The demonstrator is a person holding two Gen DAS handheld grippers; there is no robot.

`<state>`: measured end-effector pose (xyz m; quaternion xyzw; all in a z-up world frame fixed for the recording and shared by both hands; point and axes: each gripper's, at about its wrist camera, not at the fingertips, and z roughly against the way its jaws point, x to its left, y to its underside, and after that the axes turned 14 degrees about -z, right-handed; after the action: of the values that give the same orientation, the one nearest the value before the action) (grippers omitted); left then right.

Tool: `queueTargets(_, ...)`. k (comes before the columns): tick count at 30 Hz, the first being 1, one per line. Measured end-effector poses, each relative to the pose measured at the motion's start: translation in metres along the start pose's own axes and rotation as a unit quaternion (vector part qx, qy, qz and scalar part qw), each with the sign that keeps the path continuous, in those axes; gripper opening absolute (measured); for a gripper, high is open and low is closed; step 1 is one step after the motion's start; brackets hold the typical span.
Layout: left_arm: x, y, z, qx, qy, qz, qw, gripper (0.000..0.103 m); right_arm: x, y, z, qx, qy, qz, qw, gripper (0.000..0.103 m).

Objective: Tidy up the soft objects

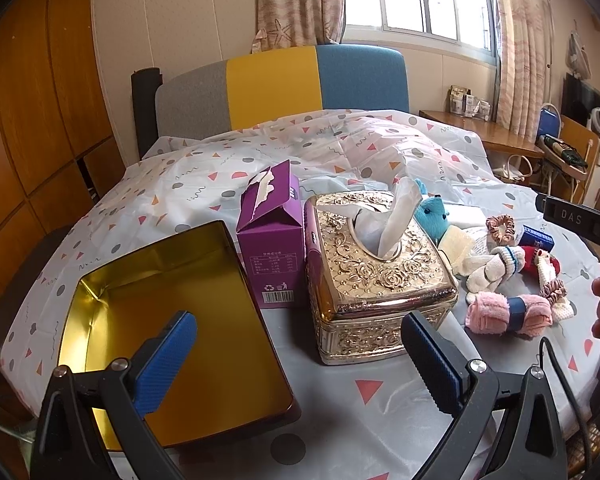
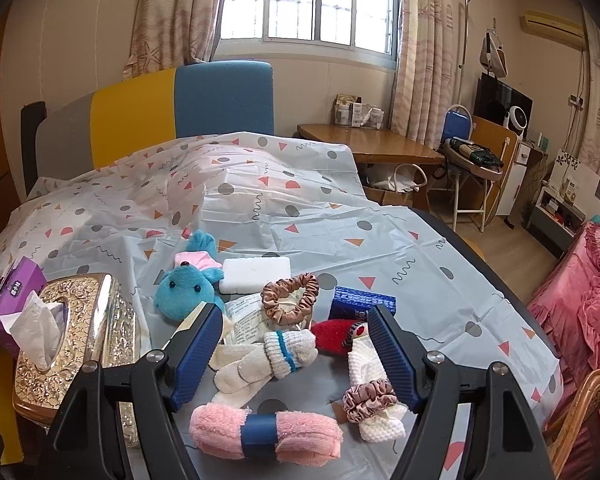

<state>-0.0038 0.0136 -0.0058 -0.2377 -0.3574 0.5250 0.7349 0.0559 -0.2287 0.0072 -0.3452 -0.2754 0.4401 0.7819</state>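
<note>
While both grippers hang above the patterned plastic sheet (image 2: 340, 216) spread over the table, neither holds anything; the left gripper (image 1: 300, 344) has its blue-padded fingers (image 1: 168, 356) spread wide, one over the open gold-lined rectangular tin (image 1: 172, 320) and the other near the front corner of the embossed gold metal tissue box (image 1: 376, 264); the right gripper (image 2: 296, 344) is likewise parted, its fingers (image 2: 392, 352) straddling the heap of soft things.

That heap lies to the right of the tissue box, well apart from the tin; nearest the right gripper lies a rolled pink fluffy towel with a dark blue band (image 2: 266, 432); just behind it a pair of cream knitted gloves with a blue-striped cuff (image 2: 268, 356) rests beside a white waffle-weave cloth (image 2: 368, 364), on which sits a dusty-pink satin scrunchie (image 2: 368, 396); a tan satin scrunchie (image 2: 290, 300) lies on a printed white packet (image 2: 248, 312); a red fuzzy item (image 2: 334, 330) peeks out between the fingers, though I cannot quite make out what it is; a blue woven-pattern box (image 2: 362, 302) lies behind it; a turquoise plush toy with a pink hat (image 2: 192, 280) sits at the back, just beside a flat white pad (image 2: 256, 274).

Between tin and tissue box stands a torn-open purple carton (image 1: 272, 232); a white tissue (image 1: 396, 216) sticks up from the gold box.
</note>
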Motion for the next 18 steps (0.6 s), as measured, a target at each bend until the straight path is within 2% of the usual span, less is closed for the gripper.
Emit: queueTargets(18, -0.004, 0.0, 0.0, 0.002, 0.005, -0.005, 1.0, 0.103, -0.023, -0.007, -0.012, 0.004, 0.016, -0.021, 1.0, 0.076)
